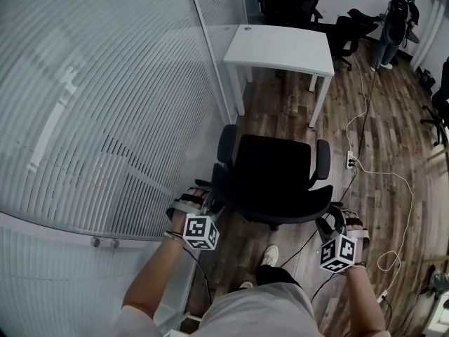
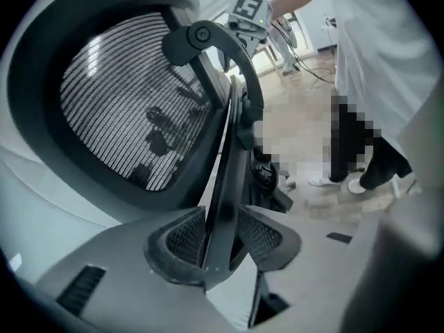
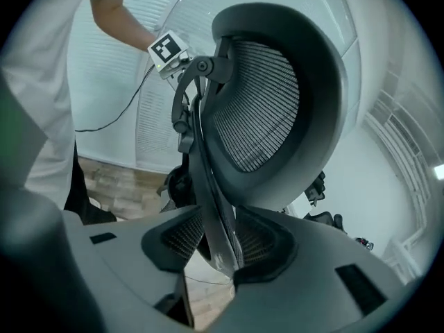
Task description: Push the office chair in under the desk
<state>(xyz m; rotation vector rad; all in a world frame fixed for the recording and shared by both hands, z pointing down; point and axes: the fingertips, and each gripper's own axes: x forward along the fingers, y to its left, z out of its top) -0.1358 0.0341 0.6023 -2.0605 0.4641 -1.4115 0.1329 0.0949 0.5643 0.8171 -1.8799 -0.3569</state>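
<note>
Straddling the office chair (image 1: pixel 273 175) backrest frame, left tongs (image 2: pixel 222 240) and right tongs (image 3: pixel 220 243) stand open, unclamped, positioned to push toward the worktop (image 1: pixel 280 48).

The black office chair (image 1: pixel 275 181), mesh-backed with two armrests, stands upright facing the white desk (image 1: pixel 280 48). It sits well apart from the desk, not under it.
</note>
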